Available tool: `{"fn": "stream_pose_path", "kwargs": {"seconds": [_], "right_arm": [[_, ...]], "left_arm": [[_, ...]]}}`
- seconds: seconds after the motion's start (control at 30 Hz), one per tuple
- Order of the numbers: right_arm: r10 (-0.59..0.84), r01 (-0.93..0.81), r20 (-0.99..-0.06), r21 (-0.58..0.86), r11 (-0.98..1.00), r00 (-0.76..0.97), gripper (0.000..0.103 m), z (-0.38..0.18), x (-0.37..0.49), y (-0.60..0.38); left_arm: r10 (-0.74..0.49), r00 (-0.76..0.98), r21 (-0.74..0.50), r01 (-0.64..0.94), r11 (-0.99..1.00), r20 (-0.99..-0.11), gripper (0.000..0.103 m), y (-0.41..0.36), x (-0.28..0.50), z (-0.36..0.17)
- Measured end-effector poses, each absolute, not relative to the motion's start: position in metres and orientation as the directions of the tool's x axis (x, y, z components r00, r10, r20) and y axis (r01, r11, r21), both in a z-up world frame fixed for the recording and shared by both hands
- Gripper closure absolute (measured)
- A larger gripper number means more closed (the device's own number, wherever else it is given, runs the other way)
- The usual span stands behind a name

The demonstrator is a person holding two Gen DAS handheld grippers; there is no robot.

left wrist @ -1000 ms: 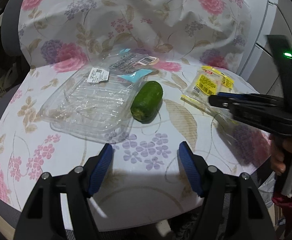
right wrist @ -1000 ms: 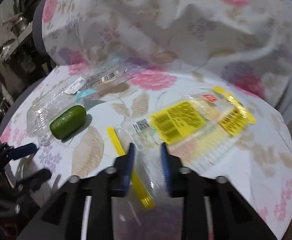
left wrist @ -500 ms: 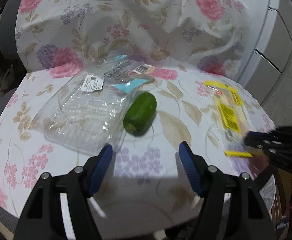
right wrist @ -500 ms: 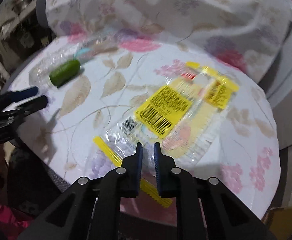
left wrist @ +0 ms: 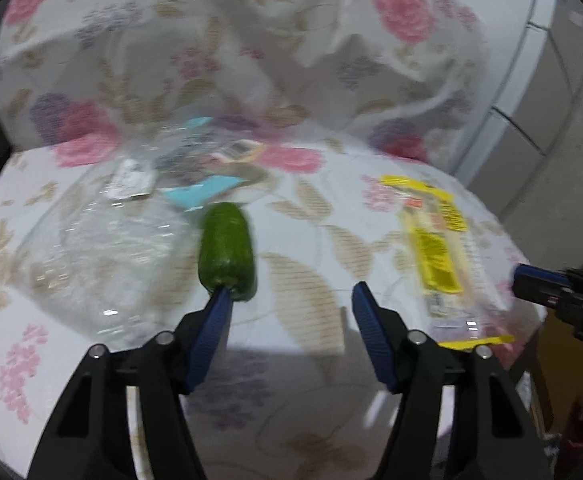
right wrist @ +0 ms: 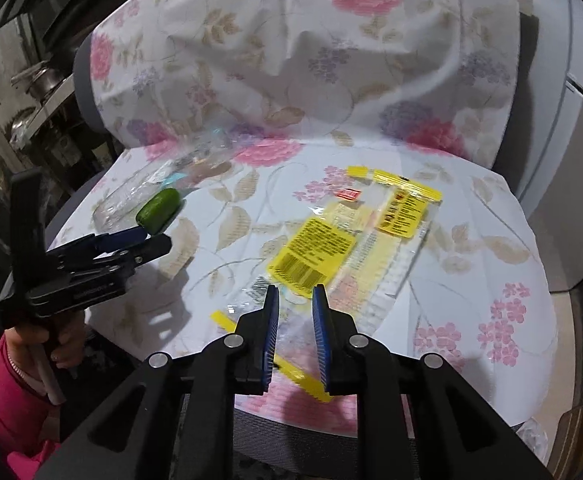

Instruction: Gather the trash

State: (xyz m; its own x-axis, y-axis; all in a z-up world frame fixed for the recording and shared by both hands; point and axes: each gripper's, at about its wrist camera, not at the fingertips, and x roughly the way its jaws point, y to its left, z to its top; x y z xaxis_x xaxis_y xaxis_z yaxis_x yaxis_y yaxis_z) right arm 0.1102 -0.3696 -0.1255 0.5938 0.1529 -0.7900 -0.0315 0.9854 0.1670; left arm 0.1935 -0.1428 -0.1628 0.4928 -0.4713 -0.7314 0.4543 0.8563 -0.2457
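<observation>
A chair seat covered in a floral cloth holds the trash. A clear plastic clamshell tray lies at the left, with a green cucumber piece beside it. A yellow-labelled clear wrapper lies at the right; it also shows in the right wrist view. My left gripper is open and empty, its left fingertip just at the cucumber's near end. My right gripper is partly open and empty over the wrapper's near end. The cucumber and the tray show at the left there.
The chair back rises behind the seat under the same cloth. Shelves with pots stand at the far left. White cabinet drawers are at the right. The seat's front edge drops off just below my right gripper.
My left gripper has moved forward and right, up to the cucumber. My right gripper pulled back toward the seat's front edge, and its jaws narrowed and then widened a little.
</observation>
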Motion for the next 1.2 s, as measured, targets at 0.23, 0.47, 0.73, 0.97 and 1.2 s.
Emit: {"fn": "stream_pose_path", "kwargs": {"seconds": [0.23, 0.47, 0.73, 0.97, 1.2], "right_arm": [[0.137, 0.010, -0.794, 0.177, 0.984, 0.592, 0.083, -0.135, 0.112, -0.384], [0.109, 0.033, -0.794, 0.161, 0.986, 0.598, 0.074, -0.146, 0.115, -0.389], [0.094, 0.053, -0.798, 0.155, 0.986, 0.596, 0.071, -0.152, 0.120, -0.396], [0.057, 0.091, -0.810, 0.135, 0.987, 0.583, 0.052, -0.160, 0.122, -0.398], [0.043, 0.152, -0.831, 0.152, 0.977, 0.554, 0.038, -0.175, 0.131, -0.390]], "left_arm": [[-0.487, 0.474, -0.286, 0.435, 0.854, -0.734, 0.043, -0.142, 0.187, -0.159], [-0.318, 0.582, -0.198, 0.261, 0.945, -0.748, 0.031, -0.121, 0.190, -0.159], [-0.245, 0.576, -0.184, 0.163, 0.969, -0.779, 0.036, -0.129, 0.221, -0.167], [-0.186, 0.596, -0.118, 0.152, 0.981, -0.781, 0.071, -0.133, 0.214, -0.164], [-0.313, 0.572, -0.165, 0.296, 0.941, -0.759, 0.072, -0.131, 0.181, -0.159]]}}
